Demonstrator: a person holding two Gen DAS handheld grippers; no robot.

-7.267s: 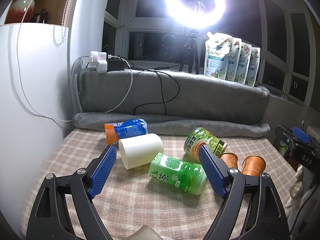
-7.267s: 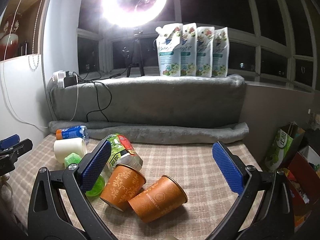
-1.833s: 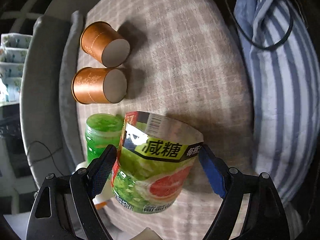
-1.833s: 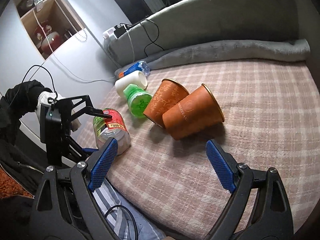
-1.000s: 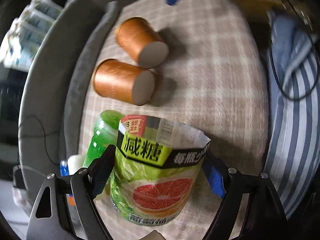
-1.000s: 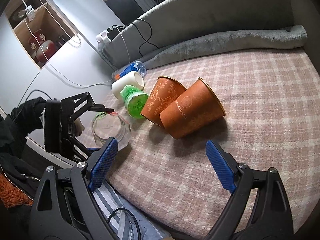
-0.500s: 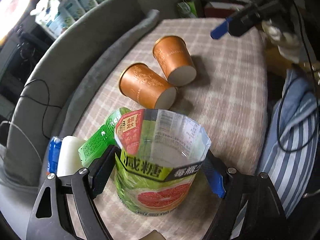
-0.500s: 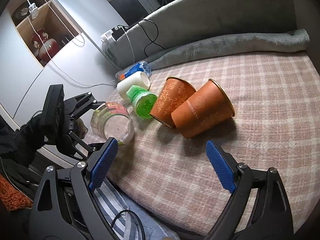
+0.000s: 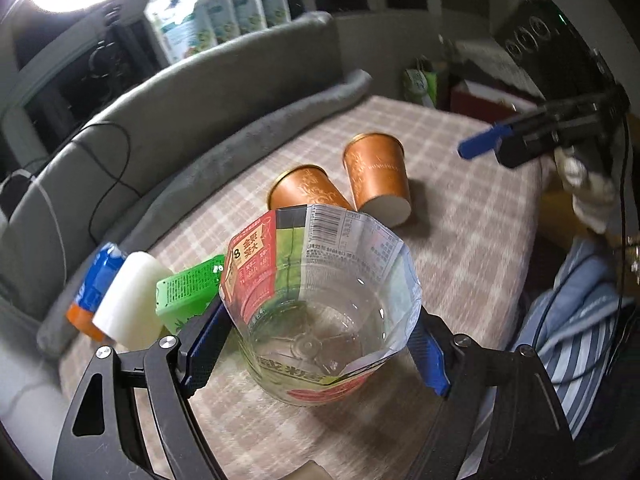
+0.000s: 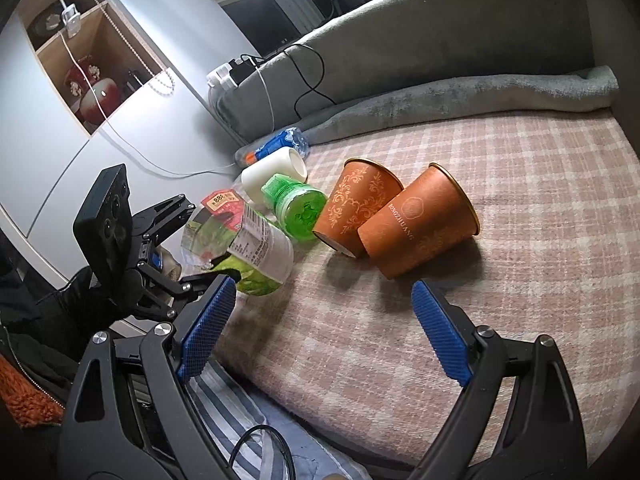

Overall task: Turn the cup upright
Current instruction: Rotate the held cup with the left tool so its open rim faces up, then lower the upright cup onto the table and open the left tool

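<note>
Your left gripper (image 9: 316, 344) is clamped on the clear cup (image 9: 320, 300) with the green and red label, both blue pads pressed to its sides, mouth facing up toward the camera and its base at the plaid surface (image 9: 460, 240) close to the near edge; whether the base touches cannot be told. Half a second ago the cup leaned farther away from you, and seconds before that it lay on its side. Just behind it lie the green bottle (image 9: 188, 292), the white cup (image 9: 128, 304) and the blue bottle (image 9: 96, 284); two orange cups (image 10: 416, 224) rest on their sides, touching each other, near the middle. Your right gripper (image 10: 320, 320) is spread wide and holds nothing, over the near edge, as before. Open plaid lies to the right of the orange cups, up to the grey bolster (image 10: 480, 92).
</note>
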